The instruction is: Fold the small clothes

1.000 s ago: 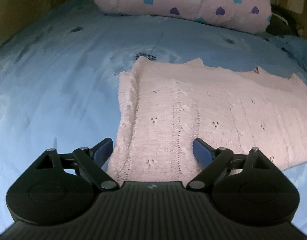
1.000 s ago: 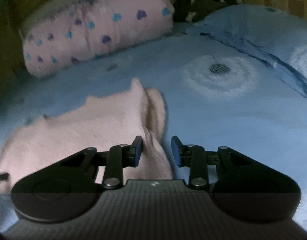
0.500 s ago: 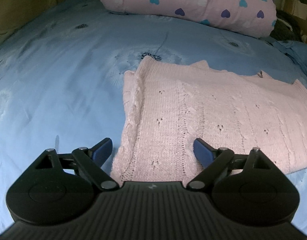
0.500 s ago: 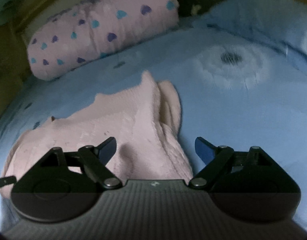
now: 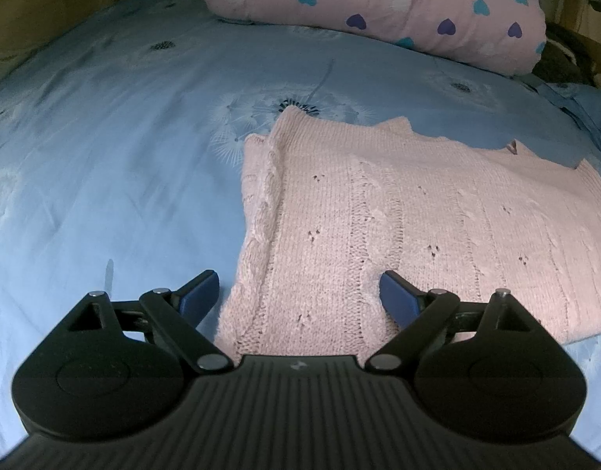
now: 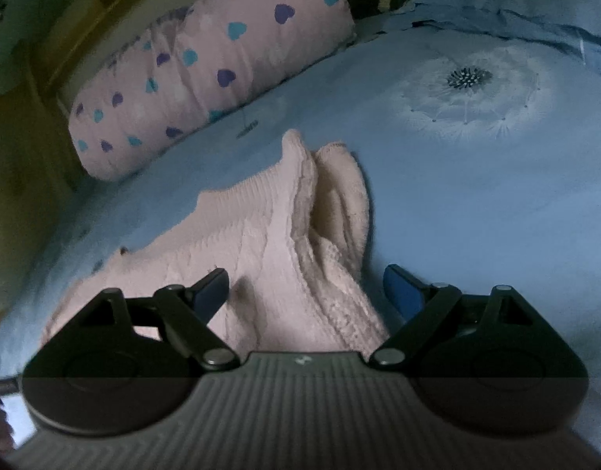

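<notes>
Now pink knit (image 5: 398, 227) flat on bedsheet (image 5: 124, 156) — right claw (image 6: 306, 290) closing, empty.

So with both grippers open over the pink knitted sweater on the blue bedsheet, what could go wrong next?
1. The right gripper, jaws closing slightly, straddles the pink knitted sweater's bunched, layered edge; it may pinch only some layers.
2. The left gripper may catch the blue bedsheet with the hem.
</notes>
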A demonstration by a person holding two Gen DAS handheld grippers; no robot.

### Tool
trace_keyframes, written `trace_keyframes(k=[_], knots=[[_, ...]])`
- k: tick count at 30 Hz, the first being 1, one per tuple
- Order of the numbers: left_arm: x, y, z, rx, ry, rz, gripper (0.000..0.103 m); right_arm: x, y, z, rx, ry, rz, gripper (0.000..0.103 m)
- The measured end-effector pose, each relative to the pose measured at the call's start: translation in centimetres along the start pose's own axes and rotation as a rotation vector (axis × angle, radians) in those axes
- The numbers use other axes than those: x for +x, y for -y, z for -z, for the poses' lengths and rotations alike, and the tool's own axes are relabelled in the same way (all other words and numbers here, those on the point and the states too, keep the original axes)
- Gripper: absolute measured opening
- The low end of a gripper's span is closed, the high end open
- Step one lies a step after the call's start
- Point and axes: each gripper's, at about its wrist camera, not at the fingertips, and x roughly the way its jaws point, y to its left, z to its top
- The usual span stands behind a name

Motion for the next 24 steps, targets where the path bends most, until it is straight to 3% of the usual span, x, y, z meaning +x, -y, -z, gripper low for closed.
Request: trace_keyframes(k=[4,7,10,24], knots=[[0.0,-0.1,-0.1,-0.005,-0.003,0.004,0.092,0.3,0.6,0.0,0.078,0.001,-0.041,0.062],[0.1,-0.2,-0.1,-0.015,-0.007,0.008,0.092,0.5,1.7,0.0,0.208,-0.009,-0.084,0.047],[0.1,-0.2,-0.1,-0.015,-0.006,0.007,0.092,0.7,3.0,0.1,0.317,-0.021,-0.118,0.037],[-0.1,0.0,-0.2,-0.012,-0.006,-0.002,0.092,1.0,3.8,0.5,0.314,-0.006,-0.168,0.035]])
